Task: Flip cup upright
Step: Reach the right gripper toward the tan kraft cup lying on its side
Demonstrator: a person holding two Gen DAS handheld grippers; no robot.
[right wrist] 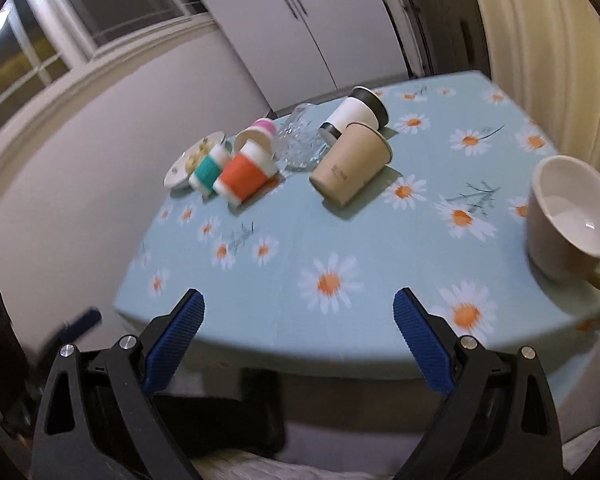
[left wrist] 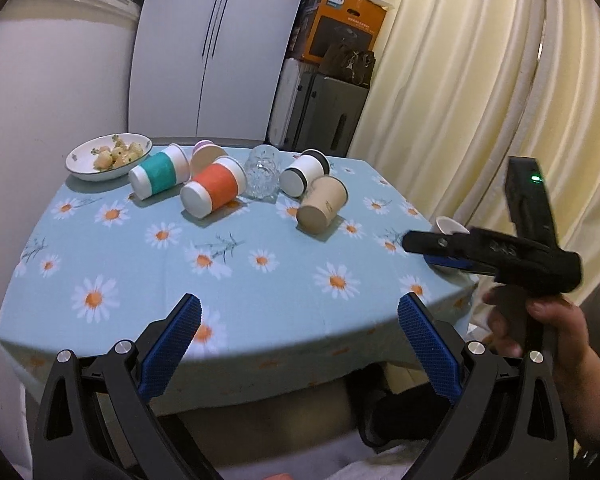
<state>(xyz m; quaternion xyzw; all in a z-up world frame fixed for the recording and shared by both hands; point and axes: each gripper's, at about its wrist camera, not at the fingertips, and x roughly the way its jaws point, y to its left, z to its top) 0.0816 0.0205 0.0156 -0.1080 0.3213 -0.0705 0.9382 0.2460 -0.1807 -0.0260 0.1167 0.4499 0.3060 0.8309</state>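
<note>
Blue-padded left tongs are gaping wide over the near edge of the desk, holding nothing; the right tongs are likewise spreading wide and empty above the near edge. Across the daisy-print tablecloth several cups are lying on their sides toward the far end: a teal-banded cup, an orange-banded cup, a pink cup behind them, a white cup with black ends and a brown paper cup touching it. A cut-glass tumbler is sitting between the orange cup and the white one. A bowl of food is resting at the far left corner. A beige mug is standing upright near the right edge. Behind the desk, a white cabinet, stacked boxes and cream curtains are filling the room, and a window is showing on the left wall
</note>
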